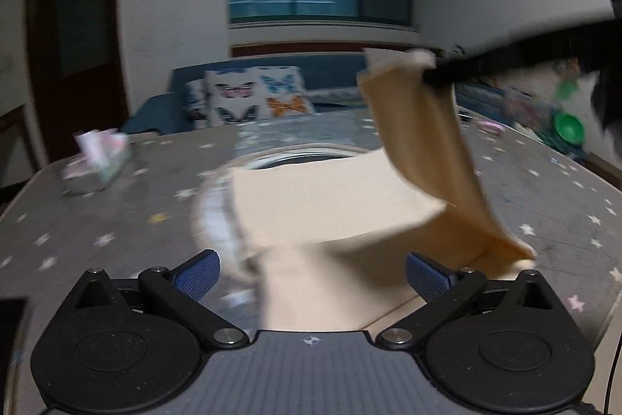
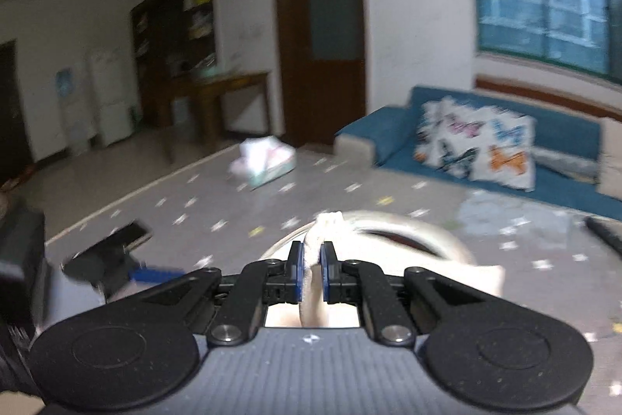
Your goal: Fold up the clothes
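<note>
A beige garment (image 1: 334, 209) lies on the star-patterned table (image 1: 116, 220), over a round rim set in the tabletop. My left gripper (image 1: 313, 273) is open just above its near edge, blue pads (image 1: 198, 275) wide apart and holding nothing. The right gripper (image 1: 439, 74) reaches in from the right and lifts one end of the cloth high, so a strip hangs down from it. In the right wrist view my right gripper (image 2: 313, 269) is shut on a bunched fold of the beige garment (image 2: 328, 220). The left gripper (image 2: 116, 255) shows blurred at the left.
A tissue pack (image 1: 99, 152) sits on the table's far left. A green object (image 1: 569, 129) and clutter lie at the far right edge. A blue sofa (image 2: 563, 142) with butterfly cushions (image 1: 252, 96) stands behind the table. A dark remote (image 2: 606, 236) lies at right.
</note>
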